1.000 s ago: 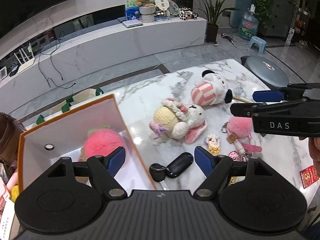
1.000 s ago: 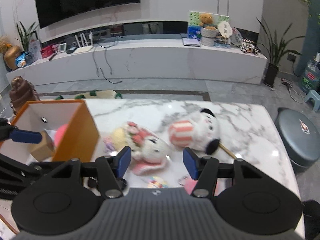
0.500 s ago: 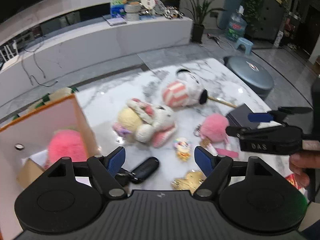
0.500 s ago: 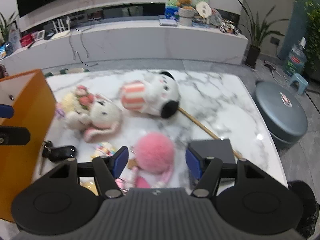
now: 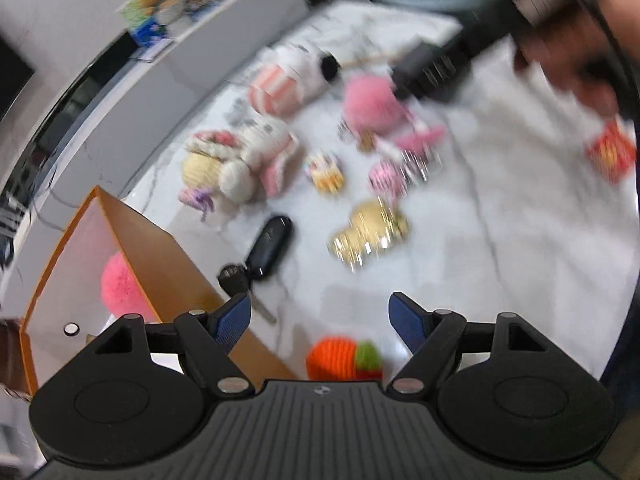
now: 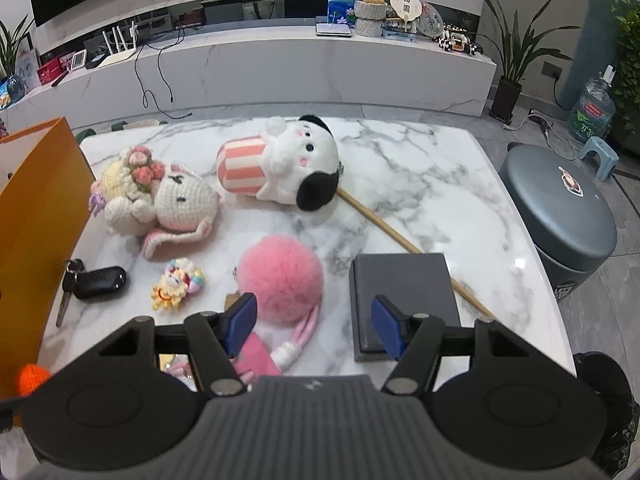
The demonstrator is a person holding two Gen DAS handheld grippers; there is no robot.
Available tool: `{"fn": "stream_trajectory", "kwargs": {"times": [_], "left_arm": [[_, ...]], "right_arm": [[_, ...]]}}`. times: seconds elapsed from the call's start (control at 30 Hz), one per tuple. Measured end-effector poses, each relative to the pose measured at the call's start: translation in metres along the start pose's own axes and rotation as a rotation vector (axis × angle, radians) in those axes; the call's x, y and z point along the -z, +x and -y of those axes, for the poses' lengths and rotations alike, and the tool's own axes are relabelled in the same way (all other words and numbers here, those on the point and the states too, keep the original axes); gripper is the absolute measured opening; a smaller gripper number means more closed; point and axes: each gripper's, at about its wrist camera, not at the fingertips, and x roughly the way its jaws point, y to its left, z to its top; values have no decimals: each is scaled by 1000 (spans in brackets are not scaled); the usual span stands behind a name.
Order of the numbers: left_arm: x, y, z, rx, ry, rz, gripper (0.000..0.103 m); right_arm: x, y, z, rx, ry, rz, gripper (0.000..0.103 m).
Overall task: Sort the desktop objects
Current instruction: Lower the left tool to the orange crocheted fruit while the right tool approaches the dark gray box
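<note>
My left gripper [image 5: 320, 317] hangs open over the marble table [image 5: 500, 240], in a blurred view. A small orange crocheted toy with a green top [image 5: 342, 360] lies just below, between its fingers, untouched. The orange box [image 5: 160, 264] stands to its left with a pink pompom [image 5: 120, 284] inside. My right gripper [image 6: 314, 322] is open too, low over the pink pompom keychain [image 6: 282, 280]. That keychain's pink strap runs under the left finger, and nothing is gripped. A dark grey box [image 6: 404, 300] lies by the right finger.
A crocheted bunny doll [image 6: 160, 200], a striped plush [image 6: 280, 168], a car key [image 6: 96, 284], a small charm [image 6: 176, 284] and a wooden stick [image 6: 400, 236] lie on the table. A gold trinket [image 5: 368, 232] and a red packet [image 5: 610, 152] lie nearer. A grey stool [image 6: 560, 216] stands right.
My left gripper swung from the orange box toward the table's near side and rolled; the orange toy came into view. My right gripper dropped toward the pink pompom and dark box, opening slightly.
</note>
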Motion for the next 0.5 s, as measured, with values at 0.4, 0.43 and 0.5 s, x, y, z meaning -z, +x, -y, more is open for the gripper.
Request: {"fn": "stream_trajectory", "kwargs": {"times": [0.4, 0.43, 0.5], "left_arm": [[14, 28, 24, -21, 179, -159, 98], [14, 30, 24, -30, 184, -163, 99], [14, 35, 24, -61, 201, -164, 99]], "right_arm": [[-4, -2, 5, -18, 7, 13, 66], [-4, -1, 7, -16, 10, 11, 66], [-3, 0, 9, -12, 15, 8, 67]]}}
